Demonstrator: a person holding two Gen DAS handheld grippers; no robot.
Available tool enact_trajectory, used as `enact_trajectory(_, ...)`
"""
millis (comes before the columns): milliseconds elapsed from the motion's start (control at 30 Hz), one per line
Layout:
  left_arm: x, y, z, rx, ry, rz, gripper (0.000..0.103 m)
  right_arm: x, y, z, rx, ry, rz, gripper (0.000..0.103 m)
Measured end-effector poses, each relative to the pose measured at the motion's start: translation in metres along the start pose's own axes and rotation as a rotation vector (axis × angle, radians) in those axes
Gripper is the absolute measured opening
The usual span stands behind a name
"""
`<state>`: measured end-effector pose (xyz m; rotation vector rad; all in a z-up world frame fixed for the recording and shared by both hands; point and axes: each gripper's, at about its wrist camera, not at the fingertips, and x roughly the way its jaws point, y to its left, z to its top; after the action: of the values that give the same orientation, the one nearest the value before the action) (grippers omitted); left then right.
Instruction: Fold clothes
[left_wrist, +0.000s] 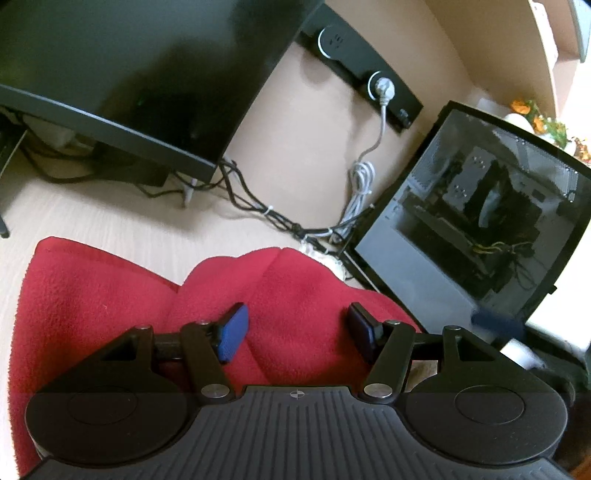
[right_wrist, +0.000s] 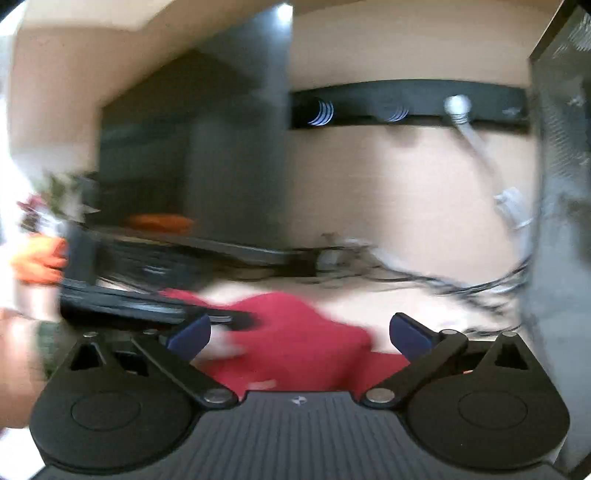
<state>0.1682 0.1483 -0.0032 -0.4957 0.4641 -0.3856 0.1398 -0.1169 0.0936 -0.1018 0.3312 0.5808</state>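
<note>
Lying bunched beneath both spread, empty grippers (left_wrist: 298, 328) (right_wrist: 300, 334), the red fleece (left_wrist: 110, 295) looks rumpled.

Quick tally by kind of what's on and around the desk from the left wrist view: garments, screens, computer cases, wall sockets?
Red fleece garment: 1
Monitor: 1
Glass-sided computer case: 1
Round wall sockets on the black strip, one free, one with a white plug: 2
Total: 5
</note>
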Motion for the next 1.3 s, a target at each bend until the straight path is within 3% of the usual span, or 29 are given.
enact_trajectory(133,0.004,-0.002,0.002,0.014,-0.008,-0.013,0.066,0.063,-0.030,-0.020,0.139,0.180,-0.158,0.103)
enact_trajectory(333,0.009,0.002,0.005,0.033,-0.011,-0.020,0.066,0.080,-0.045,-0.024,0.222,0.200,-0.130,0.103)
enact_trajectory(700,0.009,0.009,0.005,0.018,-0.027,-0.041,0.066,0.073,-0.045,-0.026,0.254,0.205,-0.107,0.103)
enact_trajectory(867,0.007,0.013,0.005,-0.012,-0.038,-0.056,0.066,0.075,-0.052,-0.026,0.290,0.216,-0.068,0.103)
enact_trajectory(1067,0.004,0.002,0.007,0.008,-0.019,0.002,0.067,0.073,-0.052,-0.020,0.263,0.235,-0.036,0.103)
enact_trajectory(1133,-0.009,-0.005,0.013,-0.015,-0.009,0.040,0.075,0.052,-0.046,-0.012,0.244,0.204,-0.014,0.103)
enact_trajectory(1167,-0.019,-0.012,0.015,-0.015,-0.020,0.058,0.089,0.038,-0.042,-0.010,0.247,0.170,0.031,0.103)
enact_trajectory(1200,-0.032,-0.019,0.017,-0.001,-0.047,0.072,0.096,0.024,-0.037,-0.008,0.249,0.136,0.075,0.103)
enact_trajectory(1267,-0.048,-0.027,0.016,0.035,-0.071,0.102,0.096,0.002,-0.021,-0.011,0.216,0.105,0.175,0.103)
enact_trajectory(1300,-0.053,-0.026,0.016,0.038,-0.063,0.125,0.096,0.003,-0.012,-0.019,0.180,0.142,0.196,0.103)
